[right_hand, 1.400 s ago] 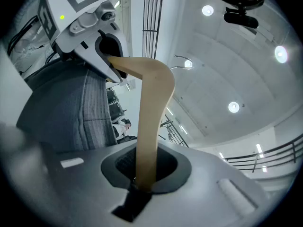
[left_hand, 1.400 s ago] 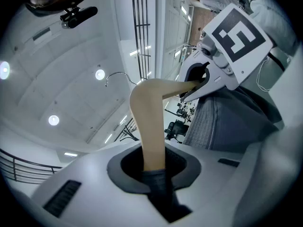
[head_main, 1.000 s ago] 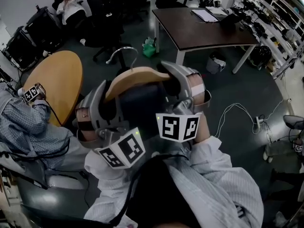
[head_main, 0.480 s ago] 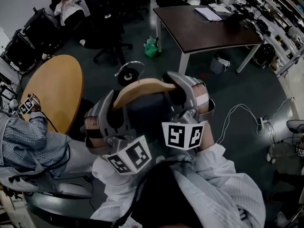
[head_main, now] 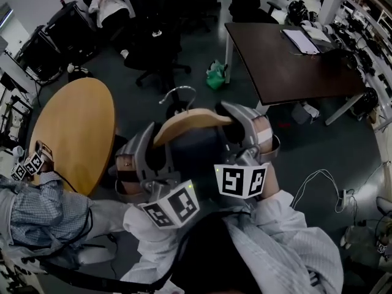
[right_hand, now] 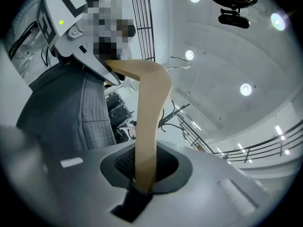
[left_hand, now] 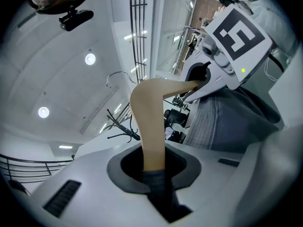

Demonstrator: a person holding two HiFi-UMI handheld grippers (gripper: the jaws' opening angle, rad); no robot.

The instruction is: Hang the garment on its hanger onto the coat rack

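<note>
A wooden hanger [head_main: 191, 119] with a metal hook [head_main: 177, 93] carries a dark grey garment [head_main: 193, 149], held up in front of me. My left gripper [head_main: 150, 143] is shut on the hanger's left arm, and my right gripper [head_main: 236, 120] is shut on its right arm. In the left gripper view the hanger arm [left_hand: 149, 126] and a fold of cloth run into the jaws of the left gripper [left_hand: 155, 174]. The right gripper view shows the same hanger [right_hand: 147, 117] clamped in the right gripper [right_hand: 141, 183]. A black coat rack [left_hand: 119, 125] [right_hand: 173, 114] stands beyond the hanger.
A round wooden table [head_main: 70, 133] lies at the left, with a seated person's checked sleeve [head_main: 30, 207] beside it. A dark desk [head_main: 288, 66] stands at the upper right, a black office chair [head_main: 156, 48] and a green bag [head_main: 215, 75] ahead. Cables [head_main: 318, 182] trail on the floor.
Both grippers keep their hold on the hanger. The head view has swung, so the desk, round table and chair have slid to the right.
</note>
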